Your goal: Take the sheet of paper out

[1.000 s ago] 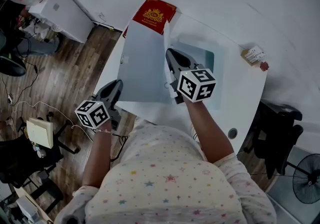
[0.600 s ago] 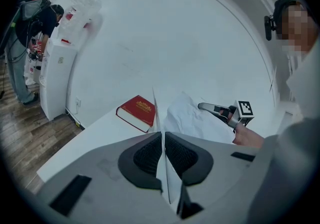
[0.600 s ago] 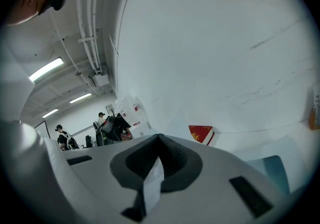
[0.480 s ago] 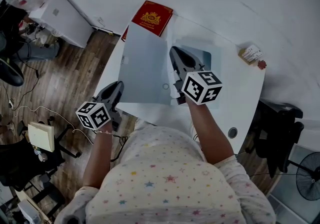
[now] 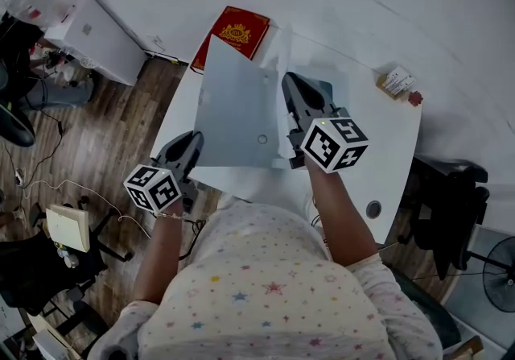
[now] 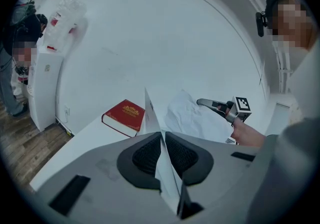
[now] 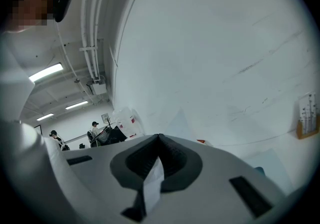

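- The person stood at a white table [image 5: 386, 157] with a gripper in each hand, and both were held above the tabletop
- The left gripper [image 5: 195, 139] had its jaws pressed together on the near left corner of a flat grey-blue folder [image 5: 237, 109]
- In the left gripper view the folder's thin edge ran straight up between the ribbed pads [image 6: 145, 155], so it stood tilted up off the table
- The right gripper [image 5: 288, 79] was clamped on the sheet of paper [image 5: 282, 141], and the right gripper view showed a white strip of it pinched between the closed jaws
- The sheet of paper lay along the folder's right-hand side, touching it and sticking out past its far corner
- From the left gripper's side the sheet looked crumpled and billowed between the folder and the right gripper
- I could not tell whether any of the sheet was still tucked inside the folder
- A pale blue flat patch [image 5: 342, 88] lay on the table under the right gripper, and I could not make out what it was
- A red book [image 5: 233, 35] lay closed at the far edge of the table, just beyond the folder's top corner
- A small pale packet [image 5: 397, 80] sat near the far right corner, well apart from both grippers
- Wooden floor [image 5: 105, 133] showed to the left of the table, with a white cabinet [image 5: 100, 28] standing on it
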Demonstrator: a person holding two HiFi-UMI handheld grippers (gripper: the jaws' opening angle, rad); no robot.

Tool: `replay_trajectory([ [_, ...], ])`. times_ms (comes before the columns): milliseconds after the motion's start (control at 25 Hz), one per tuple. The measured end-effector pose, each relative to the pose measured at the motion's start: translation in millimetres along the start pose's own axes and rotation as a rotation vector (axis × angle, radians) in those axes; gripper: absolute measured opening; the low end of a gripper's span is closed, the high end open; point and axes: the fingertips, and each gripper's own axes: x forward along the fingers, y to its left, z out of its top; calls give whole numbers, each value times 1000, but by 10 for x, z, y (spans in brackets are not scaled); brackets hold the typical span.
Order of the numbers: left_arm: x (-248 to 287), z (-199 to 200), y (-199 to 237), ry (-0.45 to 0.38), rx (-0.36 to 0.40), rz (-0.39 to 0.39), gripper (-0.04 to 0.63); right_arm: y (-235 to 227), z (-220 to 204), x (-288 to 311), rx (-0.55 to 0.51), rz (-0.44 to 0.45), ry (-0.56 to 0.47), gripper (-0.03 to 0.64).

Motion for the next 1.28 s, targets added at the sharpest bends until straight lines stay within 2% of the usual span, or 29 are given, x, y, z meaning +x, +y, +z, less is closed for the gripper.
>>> replay_trajectory([
  [240, 107, 68, -353, -7, 37, -130, 32, -76, 137, -214, -8, -38, -43, 2],
  [680, 233, 146, -692, -7, -6, -264, 40, -236, 329, -601, -6, -123, -109, 0],
  [1280, 540, 93, -1420, 30, 31, -486, 149, -474, 427, -1040, -21, -230, -148, 2],
])
